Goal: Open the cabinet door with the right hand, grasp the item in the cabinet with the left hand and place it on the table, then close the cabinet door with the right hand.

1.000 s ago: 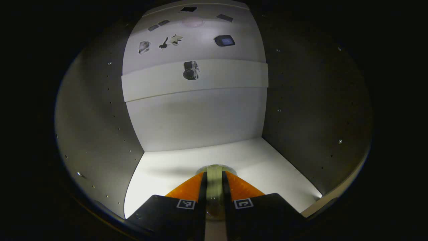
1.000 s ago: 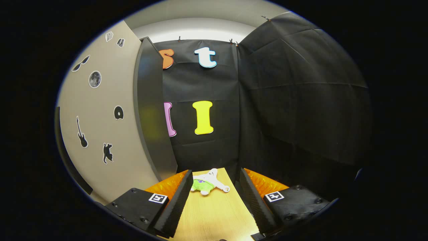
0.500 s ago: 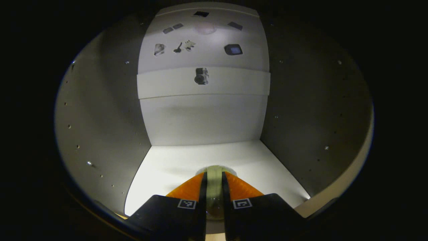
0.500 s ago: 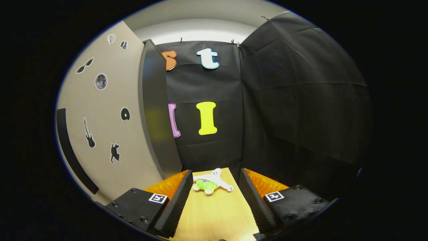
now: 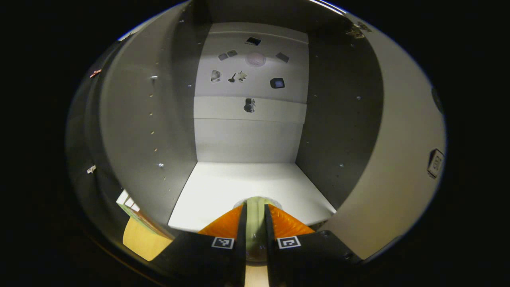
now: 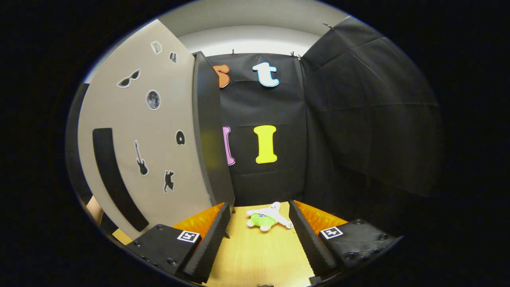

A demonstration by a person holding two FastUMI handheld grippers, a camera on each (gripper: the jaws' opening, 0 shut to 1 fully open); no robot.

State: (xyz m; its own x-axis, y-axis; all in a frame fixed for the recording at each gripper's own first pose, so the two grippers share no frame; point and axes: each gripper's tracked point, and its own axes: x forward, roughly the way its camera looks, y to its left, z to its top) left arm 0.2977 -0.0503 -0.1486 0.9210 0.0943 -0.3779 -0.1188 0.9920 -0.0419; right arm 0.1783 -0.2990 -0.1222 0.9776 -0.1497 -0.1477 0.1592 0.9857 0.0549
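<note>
White cabinet interior (image 5: 247, 187) fills centre frame; left gripper (image 5: 255, 217) clenches a pale item (image 5: 255, 223); right gripper (image 6: 259, 227) gapes over the table (image 6: 259, 259).

- The place is a staged recording booth, not a lived-in home: black cloth (image 6: 358, 119) hangs as walls, clipped up at the top.
- A pale cabinet (image 5: 247, 135) stands open, its inside bare except for small stickers (image 5: 255, 59).
- Its door (image 6: 147, 151) carries cut-out stickers too.
- A soft toy (image 6: 267, 217) lies on a light wooden table (image 6: 259, 255).
</note>
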